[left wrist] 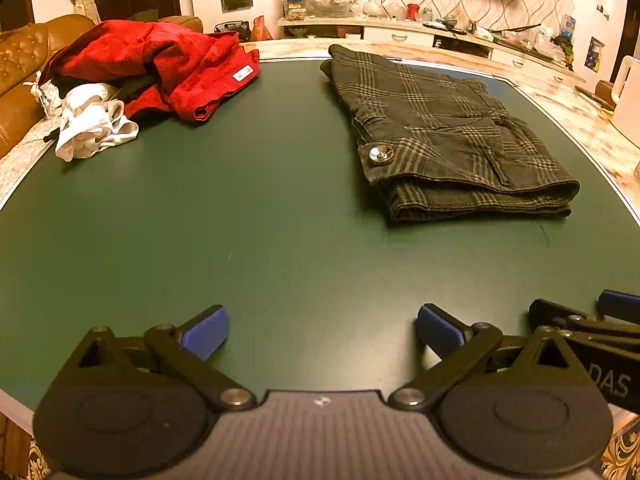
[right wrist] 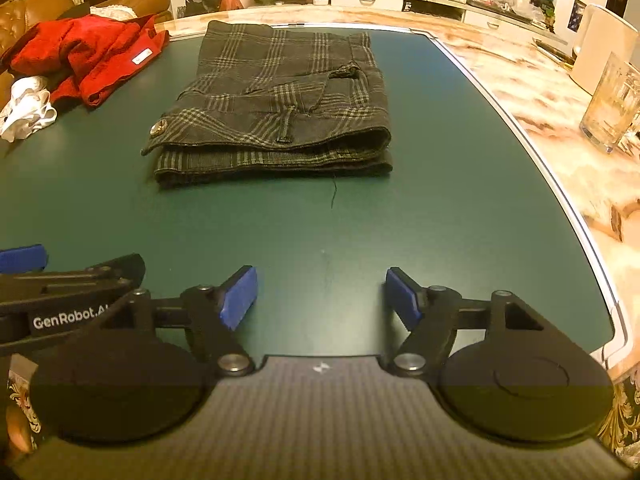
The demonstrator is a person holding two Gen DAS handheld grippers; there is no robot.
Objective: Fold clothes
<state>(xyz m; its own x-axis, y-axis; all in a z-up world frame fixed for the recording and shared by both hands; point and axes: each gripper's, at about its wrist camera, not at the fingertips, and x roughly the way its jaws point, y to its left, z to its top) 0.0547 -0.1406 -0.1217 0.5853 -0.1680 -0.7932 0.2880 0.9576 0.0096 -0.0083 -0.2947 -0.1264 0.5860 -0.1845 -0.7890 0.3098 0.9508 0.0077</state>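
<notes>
Dark plaid shorts [left wrist: 448, 132] [right wrist: 280, 104] lie folded flat on the green table mat [left wrist: 260, 216] [right wrist: 360, 220], with a metal button at their near left corner. At the far left a red garment [left wrist: 160, 64] [right wrist: 88, 52] lies in a heap, a white garment [left wrist: 94, 124] [right wrist: 26, 108] crumpled beside it. My left gripper [left wrist: 322, 334] hovers open over the mat's near edge, nothing between its blue pads. My right gripper [right wrist: 322, 296] hangs open over the near edge too, short of the shorts and holding nothing. Each gripper shows at the other view's edge.
A marble tabletop [right wrist: 540, 92] surrounds the mat. A drinking glass [right wrist: 610, 104] and a white container [right wrist: 600, 48] stand at its right. A brown leather sofa [left wrist: 24, 64] is at the left. A cluttered white cabinet [left wrist: 400, 28] runs along the far wall.
</notes>
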